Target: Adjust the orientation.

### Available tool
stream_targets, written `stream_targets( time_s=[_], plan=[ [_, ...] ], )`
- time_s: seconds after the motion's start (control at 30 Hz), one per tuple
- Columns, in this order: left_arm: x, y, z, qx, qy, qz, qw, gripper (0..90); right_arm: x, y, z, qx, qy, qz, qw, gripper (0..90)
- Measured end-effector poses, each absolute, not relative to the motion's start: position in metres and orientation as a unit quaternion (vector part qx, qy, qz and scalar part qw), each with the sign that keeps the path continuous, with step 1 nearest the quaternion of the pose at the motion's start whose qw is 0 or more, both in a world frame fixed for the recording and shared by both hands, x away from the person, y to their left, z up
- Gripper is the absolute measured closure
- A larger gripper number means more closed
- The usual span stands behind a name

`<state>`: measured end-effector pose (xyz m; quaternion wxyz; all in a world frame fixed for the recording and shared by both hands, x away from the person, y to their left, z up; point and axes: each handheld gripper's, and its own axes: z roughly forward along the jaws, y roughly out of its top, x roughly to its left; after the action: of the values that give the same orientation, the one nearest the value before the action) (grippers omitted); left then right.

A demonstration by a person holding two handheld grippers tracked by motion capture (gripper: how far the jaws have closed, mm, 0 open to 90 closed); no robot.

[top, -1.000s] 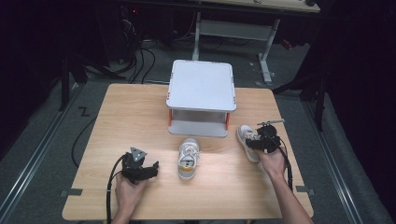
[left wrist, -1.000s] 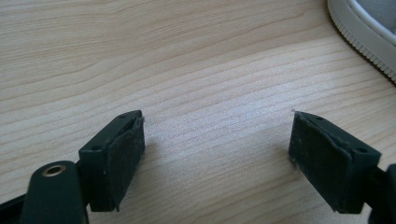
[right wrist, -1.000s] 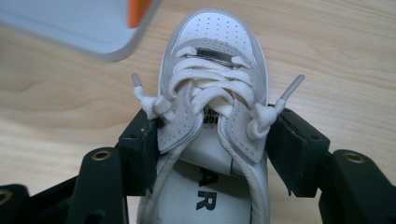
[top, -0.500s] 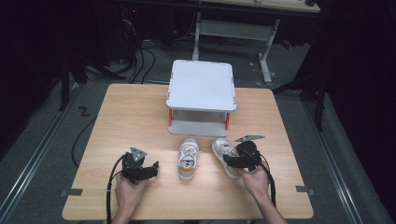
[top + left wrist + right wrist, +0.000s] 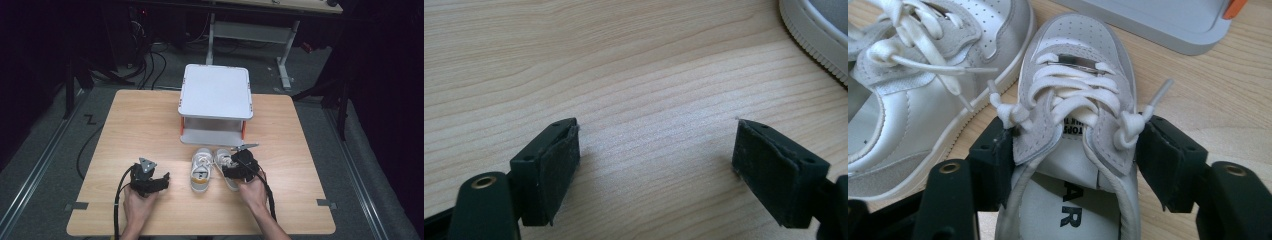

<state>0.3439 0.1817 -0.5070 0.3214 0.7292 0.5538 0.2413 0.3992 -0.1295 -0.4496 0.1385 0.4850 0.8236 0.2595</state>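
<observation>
My right claw (image 5: 1073,150) straddles the right shoe (image 5: 1075,90), jaws just easing apart off its sides. It lies beside its mate (image 5: 201,170), toes toward the rack (image 5: 215,105). Left claw (image 5: 656,160) gapes empty.

White two-tier rack (image 5: 215,93) on wooden table (image 5: 140,125)

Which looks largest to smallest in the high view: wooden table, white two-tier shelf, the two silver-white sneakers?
1. Light wooden table.
2. White two-tier shelf with orange posts.
3. The two silver-white sneakers, left and right, look alike; the right one is partly hidden, so unranked.
</observation>
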Motion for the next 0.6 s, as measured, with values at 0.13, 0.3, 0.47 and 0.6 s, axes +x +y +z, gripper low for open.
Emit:
stream_targets(
  time_s=[0.13,0.3,0.47,0.6],
  plan=[
    [0.344,0.182,-0.507,0.729,0.554,0.242,0.321,19.3,0.399,-0.129,-0.449,0.486,0.824,0.26,0.129,30.8],
    [0.344,0.182,-0.507,0.729,0.554,0.242,0.321,19.3,0.399,-0.134,-0.446,0.493,0.819,0.275,0.103,27.7],
    [0.344,0.182,-0.507,0.728,0.555,0.242,0.321,19.3,0.398,-0.138,-0.442,0.494,0.819,0.284,0.069,27.1],
    [0.344,0.182,-0.507,0.728,0.555,0.242,0.321,19.3,0.397,-0.14,-0.441,0.489,0.819,0.293,0.058,27.5]
  ],
)
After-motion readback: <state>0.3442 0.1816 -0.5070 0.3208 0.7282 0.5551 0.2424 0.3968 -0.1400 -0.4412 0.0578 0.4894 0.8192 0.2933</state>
